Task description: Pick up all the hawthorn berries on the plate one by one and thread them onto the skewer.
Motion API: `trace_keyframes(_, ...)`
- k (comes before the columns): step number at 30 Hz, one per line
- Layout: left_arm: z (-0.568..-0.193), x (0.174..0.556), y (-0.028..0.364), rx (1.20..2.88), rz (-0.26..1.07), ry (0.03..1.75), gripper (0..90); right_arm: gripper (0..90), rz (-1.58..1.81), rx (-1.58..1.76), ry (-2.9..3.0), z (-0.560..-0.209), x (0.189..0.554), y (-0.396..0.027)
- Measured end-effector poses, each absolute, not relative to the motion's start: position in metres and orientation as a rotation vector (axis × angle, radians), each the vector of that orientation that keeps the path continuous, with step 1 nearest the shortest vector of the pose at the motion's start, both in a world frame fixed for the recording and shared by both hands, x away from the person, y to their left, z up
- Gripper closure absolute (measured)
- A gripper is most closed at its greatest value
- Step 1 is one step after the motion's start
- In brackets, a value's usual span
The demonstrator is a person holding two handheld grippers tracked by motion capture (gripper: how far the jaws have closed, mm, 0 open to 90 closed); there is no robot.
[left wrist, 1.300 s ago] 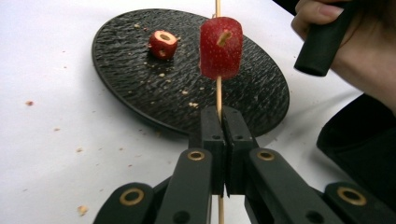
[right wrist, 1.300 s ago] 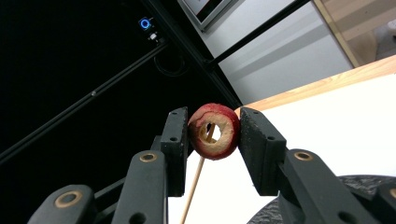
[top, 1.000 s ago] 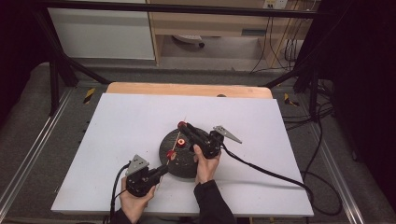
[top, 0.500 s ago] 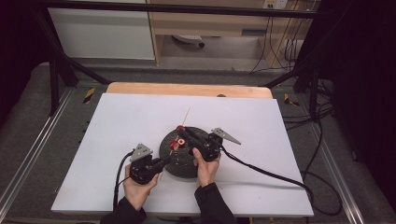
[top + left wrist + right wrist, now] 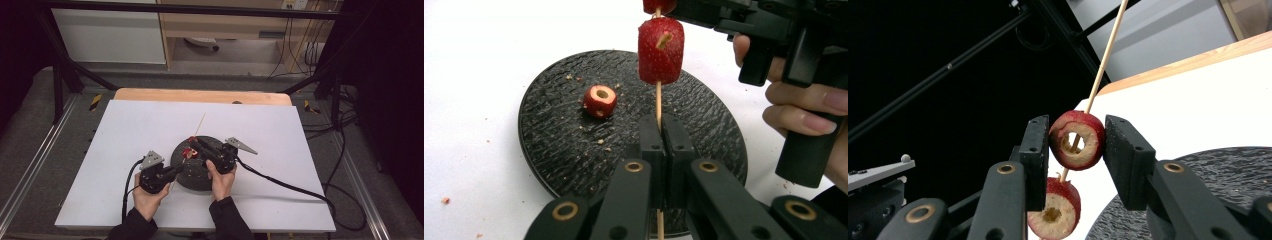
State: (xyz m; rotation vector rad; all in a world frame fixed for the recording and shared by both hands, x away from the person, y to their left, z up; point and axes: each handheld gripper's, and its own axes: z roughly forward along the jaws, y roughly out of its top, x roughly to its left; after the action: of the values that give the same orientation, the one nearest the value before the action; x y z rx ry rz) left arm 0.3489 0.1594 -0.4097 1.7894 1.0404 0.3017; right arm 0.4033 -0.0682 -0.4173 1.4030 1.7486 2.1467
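Left gripper view: top fruit piece [image 5: 659, 5] cropped

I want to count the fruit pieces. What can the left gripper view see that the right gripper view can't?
Only the left gripper view: a loose red cored fruit piece lying on the plate, and the left gripper shut on the thin wooden skewer. Only the right gripper view: the right gripper squeezing a red hollow fruit ring, with the skewer running through its hole. Both: the skewer, a threaded red fruit piece, the round black textured plate.
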Motion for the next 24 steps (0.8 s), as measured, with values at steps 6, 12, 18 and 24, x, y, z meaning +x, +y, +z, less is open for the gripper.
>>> trace_keyframes(6,-0.411,0.347,0.168,1.809,0.311,1.028,88.6,48.8,2.056,1.341,1.824,-0.408,0.403,-0.075)
trace_keyframes(12,-0.414,0.343,0.183,1.844,0.324,1.017,88.6,30.1,1.896,1.292,1.969,-0.403,0.404,-0.087)
trace_keyframes(18,-0.416,0.339,0.2,1.882,0.33,1.014,88.6,15.4,1.696,1.227,2.146,-0.404,0.406,-0.094)
trace_keyframes(24,-0.421,0.333,0.216,1.93,0.346,1.002,88.6,8.5,1.566,1.189,2.271,-0.403,0.409,-0.099)
